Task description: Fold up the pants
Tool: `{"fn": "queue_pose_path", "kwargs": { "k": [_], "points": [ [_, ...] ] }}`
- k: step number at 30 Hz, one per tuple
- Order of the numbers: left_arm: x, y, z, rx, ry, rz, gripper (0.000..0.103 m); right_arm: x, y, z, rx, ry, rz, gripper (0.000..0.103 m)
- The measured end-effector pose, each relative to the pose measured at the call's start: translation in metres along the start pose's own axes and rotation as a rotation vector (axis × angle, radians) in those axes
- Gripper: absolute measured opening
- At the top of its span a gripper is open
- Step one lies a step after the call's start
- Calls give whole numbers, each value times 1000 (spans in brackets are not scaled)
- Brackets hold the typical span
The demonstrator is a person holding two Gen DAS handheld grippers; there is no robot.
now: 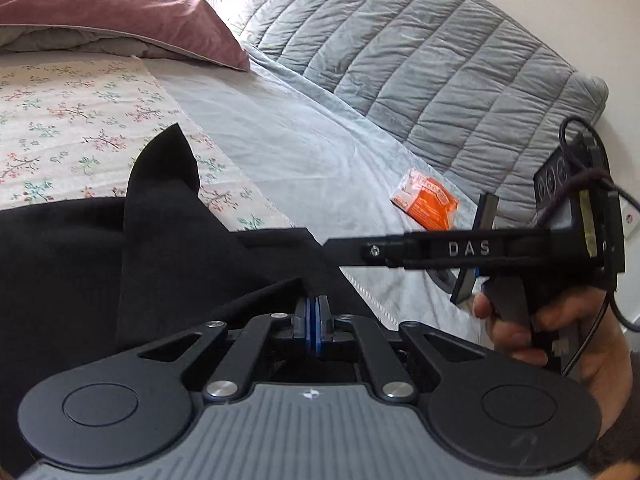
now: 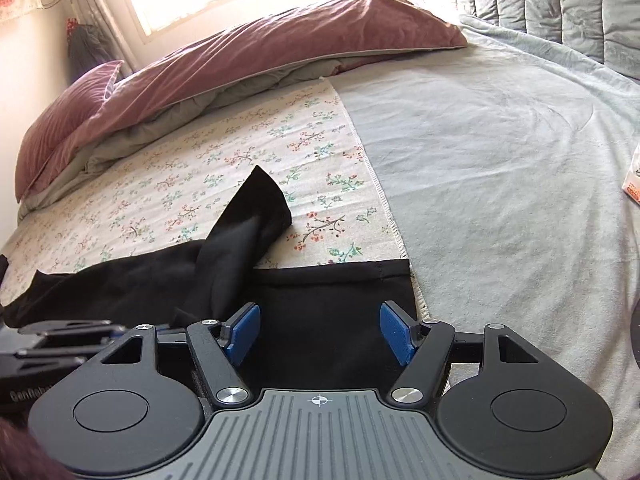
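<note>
Black pants [image 1: 100, 256] lie on a floral sheet [image 1: 72, 120] on the bed, with one leg end flipped up into a point. My left gripper [image 1: 313, 312] is shut on a fold of the pants' edge. The right gripper shows in the left wrist view [image 1: 474, 248], side on, at the pants' right edge. In the right wrist view the pants [image 2: 320, 320] lie under my right gripper [image 2: 320, 330], which is open with blue pads [image 2: 396, 334] wide apart just above the hem. The left gripper [image 2: 56, 336] shows at the lower left there.
A mauve duvet [image 2: 240, 44] and pillow [image 2: 68, 104] lie at the bed's far end. A pale blue blanket [image 2: 500, 160] covers the right side. An orange packet [image 1: 426, 198] lies on it, near a quilted grey headboard [image 1: 440, 60].
</note>
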State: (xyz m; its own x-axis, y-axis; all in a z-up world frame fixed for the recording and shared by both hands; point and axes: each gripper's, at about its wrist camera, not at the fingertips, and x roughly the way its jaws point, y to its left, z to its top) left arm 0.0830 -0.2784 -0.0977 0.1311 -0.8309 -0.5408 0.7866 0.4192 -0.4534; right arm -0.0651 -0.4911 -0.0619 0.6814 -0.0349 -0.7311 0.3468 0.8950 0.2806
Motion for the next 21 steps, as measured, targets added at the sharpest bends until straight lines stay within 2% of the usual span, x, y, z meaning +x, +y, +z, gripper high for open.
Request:
{"fn": "queue_pose_path", "kwargs": {
  "k": [3, 5, 9, 13, 14, 16, 19, 21],
  "points": [
    [19, -11, -23, 52, 99, -3, 15, 1, -4, -1, 8, 6, 3, 67],
    [23, -13, -37, 69, 127, -2, 16, 4, -4, -3, 1, 16, 5, 67],
    [4, -11, -41, 45, 105, -42, 24, 9, 1, -7, -30, 40, -1, 67],
    [-25, -10, -39, 58, 33, -8, 50, 9, 9, -9, -50, 51, 35, 67],
    [-30, -8, -38, 54, 14, 10, 53, 9, 12, -9, -52, 54, 50, 67],
    [-35, 1, -36, 34, -12, 51, 69, 11, 16, -9, -53, 59, 66, 67],
    [-27, 16, -32, -20, -14, 128, 71, 14, 22, -8, -66, 59, 43, 67],
    [-22, 28, -30, -86, -14, 139, 71, 15, 22, -7, -70, 58, 21, 67]
  ]
}}
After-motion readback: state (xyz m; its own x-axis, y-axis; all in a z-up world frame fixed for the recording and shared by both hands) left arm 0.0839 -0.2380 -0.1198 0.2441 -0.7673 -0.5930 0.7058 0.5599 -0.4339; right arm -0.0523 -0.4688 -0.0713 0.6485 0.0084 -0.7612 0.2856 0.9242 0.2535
